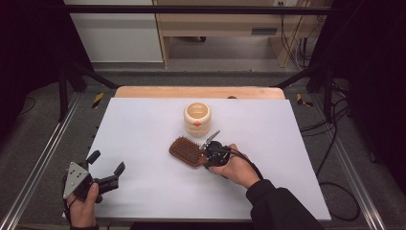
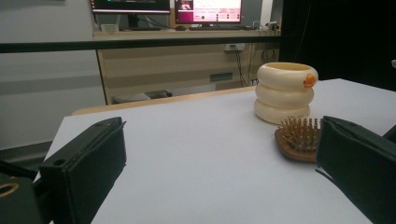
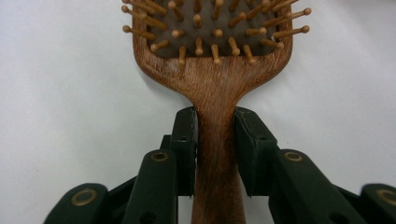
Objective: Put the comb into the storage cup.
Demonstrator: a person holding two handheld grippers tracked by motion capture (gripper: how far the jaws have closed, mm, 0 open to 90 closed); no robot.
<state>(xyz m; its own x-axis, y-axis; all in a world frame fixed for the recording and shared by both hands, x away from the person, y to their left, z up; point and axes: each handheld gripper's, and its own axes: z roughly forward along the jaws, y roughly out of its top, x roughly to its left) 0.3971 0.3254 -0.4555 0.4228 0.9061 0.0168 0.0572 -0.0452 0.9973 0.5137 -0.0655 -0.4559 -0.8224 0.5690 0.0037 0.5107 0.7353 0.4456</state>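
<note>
A brown wooden hairbrush (image 1: 186, 151) lies bristles up on the white table top (image 1: 143, 124), just in front of a cream ribbed cup (image 1: 197, 118). My right gripper (image 1: 205, 154) comes at it from the right. In the right gripper view both black pads (image 3: 187, 140) sit against the sides of the brush's handle (image 3: 215, 154), with the gripper (image 3: 215, 135) shut on it below the bristle head. My left gripper (image 1: 106, 162) rests at the table's front left corner, wide open and holding nothing. From the left gripper view (image 2: 224, 140) the brush (image 2: 299, 140) and cup (image 2: 285, 91) stand to the right.
The cup carries a small orange mark (image 1: 197, 124) on its side. A wooden strip (image 1: 198, 92) edges the table's far side. Metal rails (image 1: 43, 153) run along both sides, and cables (image 1: 335, 143) lie on the floor to the right.
</note>
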